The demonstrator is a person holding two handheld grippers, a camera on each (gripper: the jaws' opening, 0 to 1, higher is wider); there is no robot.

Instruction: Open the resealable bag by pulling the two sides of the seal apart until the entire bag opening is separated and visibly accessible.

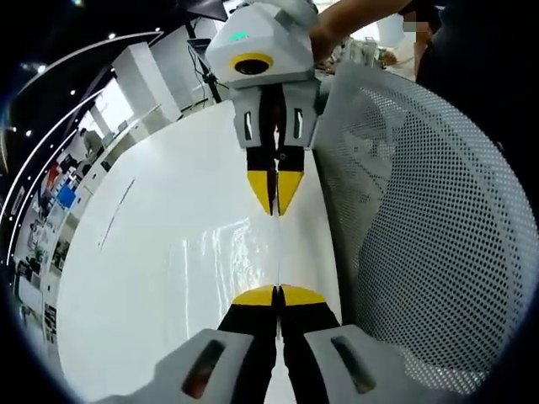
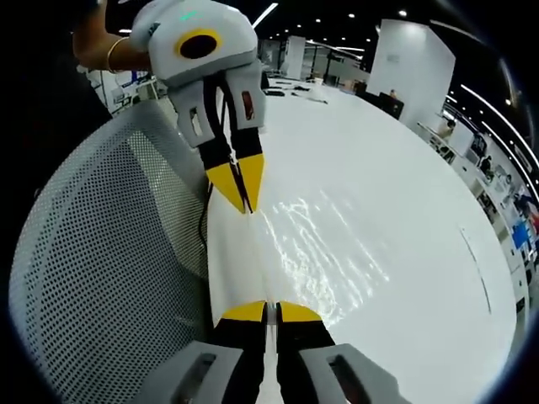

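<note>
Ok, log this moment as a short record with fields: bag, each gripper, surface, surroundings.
bag: clear resealable bag, stretched between the two grippers above the table; seal state cannot be told
left gripper: left gripper, fingers shut on one edge of the bag
right gripper: right gripper, fingers shut on the opposite edge
surface: white table
surroundings: mesh chair back beside the table; a person's hand on the right gripper

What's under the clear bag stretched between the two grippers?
The white table shows through the clear bag, glare blurring it. Left gripper and right gripper pinch opposite edges. Whether anything lies inside cannot be told.
</note>
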